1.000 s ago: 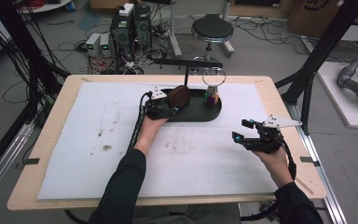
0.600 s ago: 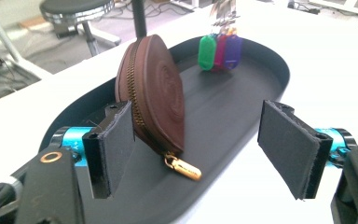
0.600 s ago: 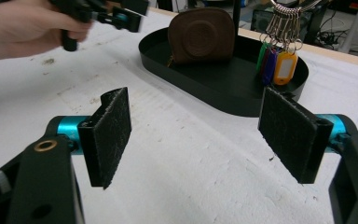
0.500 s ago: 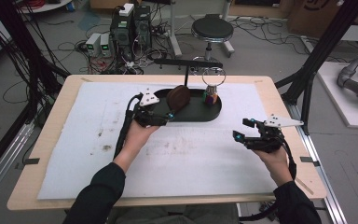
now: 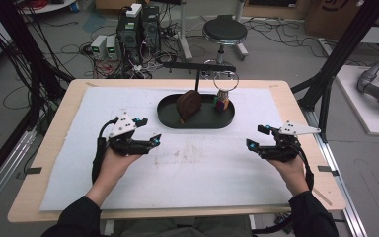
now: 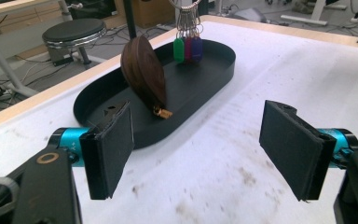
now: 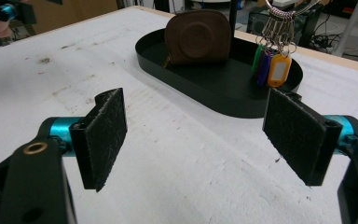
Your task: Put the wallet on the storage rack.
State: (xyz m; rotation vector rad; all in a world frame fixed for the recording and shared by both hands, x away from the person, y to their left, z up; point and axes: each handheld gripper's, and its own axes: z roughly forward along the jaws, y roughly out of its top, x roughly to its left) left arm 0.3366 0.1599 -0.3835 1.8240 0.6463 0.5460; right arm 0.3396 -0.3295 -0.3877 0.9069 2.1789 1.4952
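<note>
We are holding the left tool (image 5: 150, 129) over the white-covered desk (image 5: 79, 173), its jaws just having been opening and now standing spread with nothing between them. The round brown leather pouch (image 5: 188, 104) is standing on edge in the black oval tray (image 5: 168, 114), near colourful key tags (image 5: 220, 103). Our right tool (image 5: 257, 137) is hovering spread and empty too.

Beyond the wooden desk (image 5: 296, 94), a round black stool (image 5: 224, 32) stands on a grey floor (image 5: 276, 54) strewn with cables, beside stacked computer boxes (image 5: 137, 27) and black frame posts (image 5: 343, 49).
</note>
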